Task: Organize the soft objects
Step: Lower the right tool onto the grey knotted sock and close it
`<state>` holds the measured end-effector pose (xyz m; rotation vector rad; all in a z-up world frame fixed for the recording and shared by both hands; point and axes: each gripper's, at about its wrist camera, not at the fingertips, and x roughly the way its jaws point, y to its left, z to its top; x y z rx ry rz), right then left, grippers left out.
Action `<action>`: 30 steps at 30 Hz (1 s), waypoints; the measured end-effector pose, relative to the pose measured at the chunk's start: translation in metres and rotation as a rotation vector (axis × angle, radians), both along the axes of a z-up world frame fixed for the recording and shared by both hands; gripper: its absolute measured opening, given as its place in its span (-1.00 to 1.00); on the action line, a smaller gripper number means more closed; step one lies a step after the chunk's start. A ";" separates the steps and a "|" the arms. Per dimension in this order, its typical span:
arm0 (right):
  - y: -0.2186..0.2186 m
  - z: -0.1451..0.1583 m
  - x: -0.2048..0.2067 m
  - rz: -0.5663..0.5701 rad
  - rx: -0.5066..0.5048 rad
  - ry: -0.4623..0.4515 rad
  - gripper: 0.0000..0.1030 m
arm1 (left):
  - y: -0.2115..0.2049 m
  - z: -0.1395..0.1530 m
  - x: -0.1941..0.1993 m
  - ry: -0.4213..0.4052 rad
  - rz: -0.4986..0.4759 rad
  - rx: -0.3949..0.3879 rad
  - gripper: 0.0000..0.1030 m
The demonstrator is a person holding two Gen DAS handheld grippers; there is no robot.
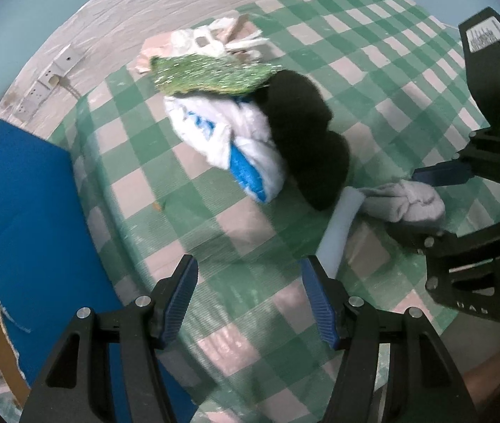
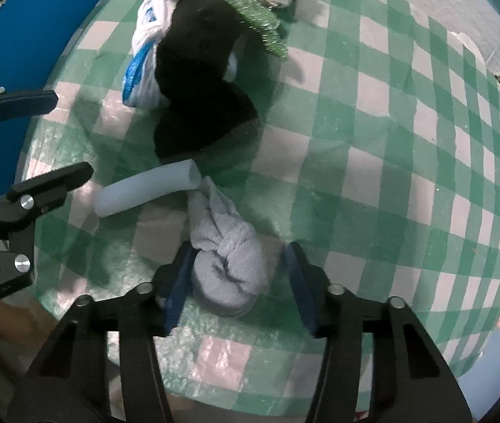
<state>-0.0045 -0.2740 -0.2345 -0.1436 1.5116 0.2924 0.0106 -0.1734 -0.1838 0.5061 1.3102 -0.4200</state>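
A balled grey sock (image 2: 228, 275) lies on the green-and-white checked tablecloth (image 2: 390, 141). My right gripper (image 2: 239, 250) points down over it, open: the left pad touches the sock and a gap shows at the right pad. A white foam tube (image 2: 147, 192) lies just beyond the sock. My left gripper (image 1: 250, 264) hangs open above bare cloth with nothing between its fingers, and the foam tube (image 1: 341, 225) ends beside its right finger. In the left wrist view the right gripper (image 1: 412, 204) straddles the sock (image 1: 408, 201).
Further back lies a pile: a black fuzzy cloth (image 1: 302, 134), a white and blue plastic bag (image 1: 221, 130), a green glittery mat (image 1: 211, 74) and crumpled white bags (image 1: 207, 42). A blue panel (image 1: 31, 229) stands past the table's left edge.
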 end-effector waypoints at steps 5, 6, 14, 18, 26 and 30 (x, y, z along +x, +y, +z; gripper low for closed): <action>-0.012 -0.001 0.001 -0.027 -0.007 0.000 -0.26 | -0.008 -0.003 0.000 0.007 -0.027 -0.018 0.29; -0.015 0.000 0.001 -0.029 -0.004 -0.001 -0.26 | -0.009 -0.003 0.000 0.009 -0.031 -0.019 0.29; -0.029 -0.001 0.000 0.016 0.046 -0.022 0.11 | -0.019 -0.007 0.003 0.034 -0.049 -0.037 0.29; -0.013 -0.002 0.001 0.056 0.028 -0.049 0.12 | -0.023 -0.011 0.001 0.038 -0.062 -0.031 0.31; 0.007 -0.007 0.006 0.109 0.020 -0.084 -0.24 | -0.017 -0.014 0.007 0.073 -0.042 -0.063 0.31; 0.005 -0.009 0.013 0.106 -0.014 -0.081 -0.29 | -0.017 -0.015 0.007 0.084 -0.045 -0.074 0.31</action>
